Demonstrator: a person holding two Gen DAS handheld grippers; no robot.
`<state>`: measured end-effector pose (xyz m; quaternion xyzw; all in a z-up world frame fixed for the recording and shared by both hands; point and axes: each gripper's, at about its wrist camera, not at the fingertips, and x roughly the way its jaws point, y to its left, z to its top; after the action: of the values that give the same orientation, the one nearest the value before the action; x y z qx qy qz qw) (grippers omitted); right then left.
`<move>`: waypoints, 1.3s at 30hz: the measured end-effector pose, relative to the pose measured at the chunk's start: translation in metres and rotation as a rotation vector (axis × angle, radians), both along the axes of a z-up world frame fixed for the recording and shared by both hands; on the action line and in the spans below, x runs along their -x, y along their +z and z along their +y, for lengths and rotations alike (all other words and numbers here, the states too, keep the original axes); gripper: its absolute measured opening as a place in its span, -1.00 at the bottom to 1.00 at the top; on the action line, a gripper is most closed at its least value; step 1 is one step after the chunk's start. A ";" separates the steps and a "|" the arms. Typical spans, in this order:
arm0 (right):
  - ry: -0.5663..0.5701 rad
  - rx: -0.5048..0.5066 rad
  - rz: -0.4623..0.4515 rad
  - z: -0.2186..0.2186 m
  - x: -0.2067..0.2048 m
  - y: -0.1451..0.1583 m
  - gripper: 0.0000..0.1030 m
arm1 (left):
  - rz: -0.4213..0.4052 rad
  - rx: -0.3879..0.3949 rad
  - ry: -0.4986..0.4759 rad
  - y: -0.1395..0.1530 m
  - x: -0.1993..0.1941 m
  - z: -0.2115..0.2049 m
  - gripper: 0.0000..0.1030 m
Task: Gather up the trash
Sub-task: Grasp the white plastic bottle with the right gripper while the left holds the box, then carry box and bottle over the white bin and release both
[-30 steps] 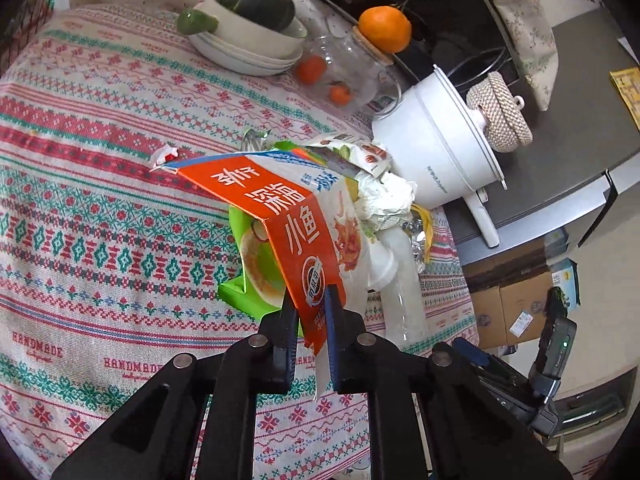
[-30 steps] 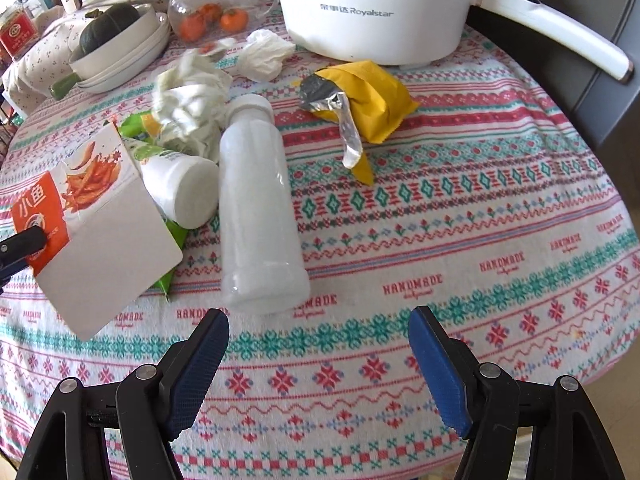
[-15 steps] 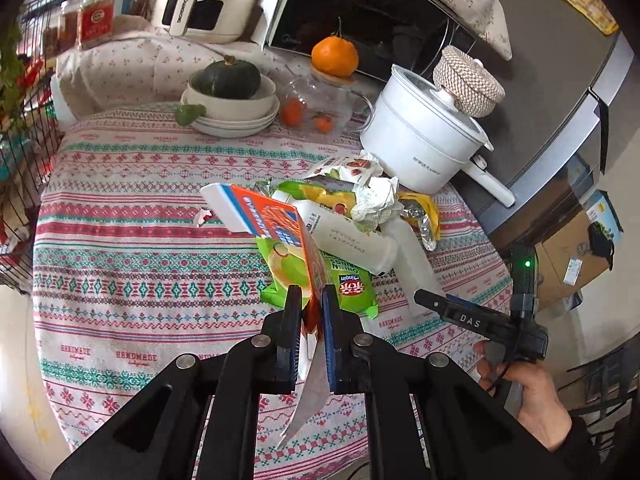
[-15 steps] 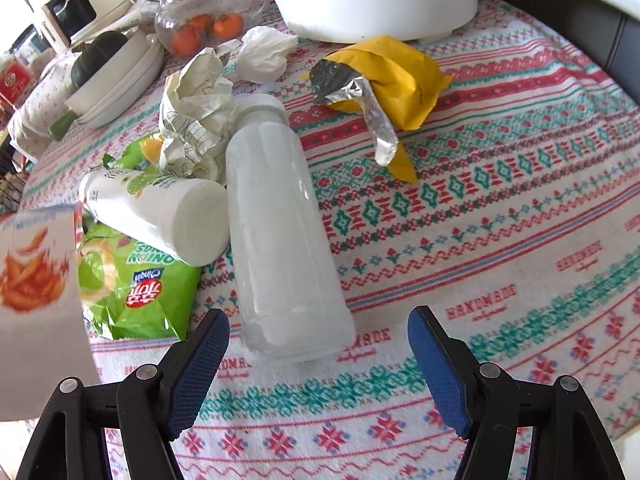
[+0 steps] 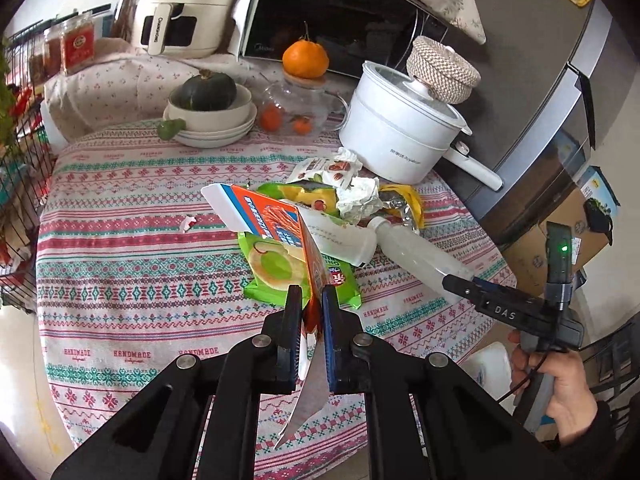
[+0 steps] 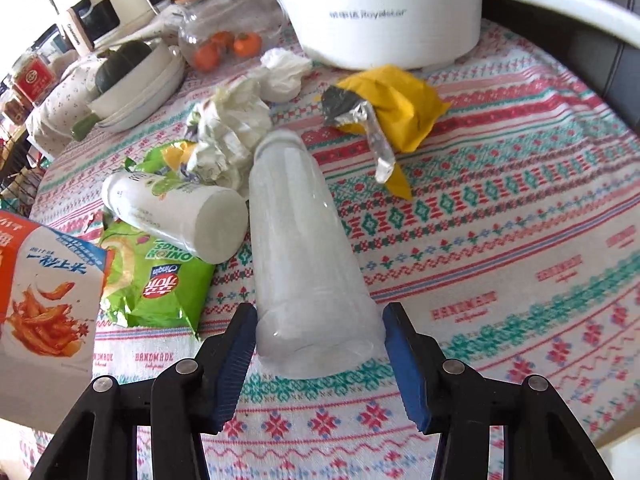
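Observation:
My left gripper (image 5: 307,294) is shut on an orange and white snack box (image 5: 276,224) and holds it above the table; the box also shows in the right wrist view (image 6: 44,292). My right gripper (image 6: 318,314) is open, its jaws on either side of the base of a clear plastic bottle (image 6: 304,248) lying on the cloth, also in the left wrist view (image 5: 420,250). Beside it lie a white bottle (image 6: 176,216), a green chip bag (image 6: 160,280), crumpled paper (image 6: 228,128) and a yellow foil bag (image 6: 392,108).
A white electric pot (image 6: 384,4) stands at the back of the table, with a glass jar of small oranges (image 6: 224,40) and stacked bowls holding a squash (image 6: 132,76). A small scrap (image 5: 187,223) lies on the patterned cloth (image 5: 120,264). A wire rack (image 5: 16,200) stands at left.
My left gripper has lifted the snack box higher and back from the table. My right gripper has moved forward until its open jaws flank the clear bottle's base.

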<state>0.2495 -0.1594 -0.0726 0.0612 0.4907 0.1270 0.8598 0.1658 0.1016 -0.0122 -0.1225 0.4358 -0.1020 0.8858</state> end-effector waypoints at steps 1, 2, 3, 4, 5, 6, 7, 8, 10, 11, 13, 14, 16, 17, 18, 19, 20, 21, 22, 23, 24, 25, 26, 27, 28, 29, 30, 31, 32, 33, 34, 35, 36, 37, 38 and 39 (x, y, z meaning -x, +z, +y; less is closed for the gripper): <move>0.001 -0.003 -0.016 -0.004 0.005 0.006 0.09 | -0.005 -0.008 -0.010 0.001 0.001 -0.005 -0.81; 0.001 -0.006 -0.032 -0.008 0.010 0.013 0.08 | -0.012 -0.016 -0.021 0.003 0.003 -0.009 -0.81; 0.000 -0.008 -0.046 -0.012 0.016 0.019 0.08 | -0.019 -0.022 -0.031 0.005 0.005 -0.014 -0.81; -0.001 -0.009 -0.060 -0.016 0.022 0.025 0.08 | -0.026 -0.026 -0.042 0.006 0.007 -0.018 -0.81; -0.001 -0.007 -0.073 -0.020 0.028 0.030 0.08 | -0.031 -0.030 -0.053 0.007 0.010 -0.023 -0.81; -0.002 -0.003 -0.083 -0.023 0.035 0.036 0.08 | -0.035 -0.035 -0.064 0.008 0.012 -0.028 -0.81; -0.003 0.005 -0.092 -0.025 0.041 0.041 0.08 | -0.039 -0.040 -0.076 0.008 0.014 -0.033 -0.81; -0.003 0.014 -0.103 -0.028 0.047 0.045 0.08 | -0.042 -0.044 -0.087 0.008 0.016 -0.038 -0.81; -0.001 0.037 -0.127 -0.033 0.060 0.054 0.08 | -0.049 -0.051 -0.111 0.010 0.021 -0.049 -0.81; -0.001 0.048 -0.141 -0.035 0.067 0.059 0.08 | -0.054 -0.056 -0.124 0.010 0.024 -0.054 -0.81; 0.000 0.063 -0.167 -0.039 0.079 0.068 0.08 | -0.065 -0.063 -0.149 0.012 0.030 -0.065 -0.81; 0.003 0.069 -0.181 -0.041 0.085 0.073 0.08 | -0.069 -0.064 -0.163 0.013 0.033 -0.071 -0.81; 0.004 0.084 -0.201 -0.045 0.096 0.080 0.08 | -0.076 -0.069 -0.194 0.014 0.039 -0.083 -0.81; 0.000 0.093 -0.207 -0.048 0.101 0.083 0.08 | -0.079 -0.073 -0.209 0.014 0.042 -0.090 -0.81; -0.003 0.102 -0.211 -0.051 0.107 0.085 0.08 | -0.081 -0.077 -0.225 0.014 0.044 -0.097 -0.81; -0.008 0.110 -0.217 -0.055 0.112 0.087 0.08 | -0.082 -0.080 -0.241 0.013 0.047 -0.103 -0.81; -0.015 0.116 -0.220 -0.059 0.117 0.088 0.08 | -0.082 -0.082 -0.256 0.012 0.048 -0.110 -0.81; -0.025 0.120 -0.220 -0.064 0.122 0.089 0.08 | -0.081 -0.084 -0.271 0.012 0.050 -0.116 -0.81; -0.038 0.121 -0.219 -0.070 0.128 0.089 0.08 | -0.081 -0.085 -0.285 0.011 0.052 -0.123 -0.81; -0.053 0.119 -0.218 -0.077 0.132 0.089 0.08 | -0.082 -0.086 -0.298 0.011 0.053 -0.129 -0.81; -0.070 0.118 -0.216 -0.084 0.136 0.090 0.08 | -0.083 -0.086 -0.312 0.010 0.054 -0.135 -0.81; -0.086 0.118 -0.215 -0.091 0.141 0.090 0.07 | -0.083 -0.086 -0.326 0.010 0.056 -0.142 -0.81; -0.103 0.121 -0.217 -0.097 0.145 0.090 0.08 | -0.083 -0.085 -0.340 0.010 0.058 -0.148 -0.81; -0.120 0.127 -0.221 -0.105 0.149 0.091 0.08 | -0.084 -0.085 -0.355 0.010 0.059 -0.155 -0.81; -0.135 0.132 -0.225 -0.112 0.154 0.093 0.07 | -0.084 -0.084 -0.368 0.009 0.060 -0.162 -0.81; -0.152 0.136 -0.229 -0.119 0.157 0.094 0.07 | -0.084 -0.082 -0.381 0.009 0.061 -0.168 -0.81; -0.168 0.139 -0.232 -0.126 0.161 0.095 0.07 | -0.083 -0.078 -0.395 0.008 0.062 -0.175 -0.81; -0.183 0.141 -0.233 -0.133 0.164 0.096 0.07 | -0.081 -0.074 -0.408 0.007 0.064 -0.181 -0.81; -0.200 0.142 -0.233 -0.140 0.168 0.096 0.08 | -0.079 -0.069 -0.422 0.006 0.065 -0.187 -0.81; -0.218 0.142 -0.231 -0.147 0.172 0.096 0.08 | -0.077 -0.064 -0.438 0.006 0.066 -0.193 -0.81; -0.237 0.139 -0.227 -0.156 0.177 0.096 0.08 | -0.076 -0.060 -0.453 0.005 0.067 -0.200 -0.81; -0.254 0.136 -0.224 -0.163 0.181 0.095 0.08 | -0.074 -0.057 -0.467 0.003 0.069 -0.207 -0.81; -0.271 0.133 -0.220 -0.170 0.185 0.095 0.07 | -0.072 -0.055 -0.483 0.002 0.070 -0.214 -0.81; -0.287 0.132 -0.218 -0.177 0.189 0.094 0.07 | -0.068 -0.052 -0.497 0.000 0.072 -0.221 -0.81; -0.303 0.133 -0.215 -0.183 0.193 0.093 0.08 | -0.063 -0.049 -0.512 -0.002 0.074 -0.229 -0.81; -0.320 0.136 -0.213 -0.189 0.197 0.092 0.07 | -0.057 -0.046 -0.528 -0.005 0.075 -0.236 -0.80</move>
<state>0.0522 -0.3482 0.0198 0.0666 0.3885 -0.0387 0.9182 0.0904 -0.1346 -0.0169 0.0184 0.4300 -0.3231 0.8428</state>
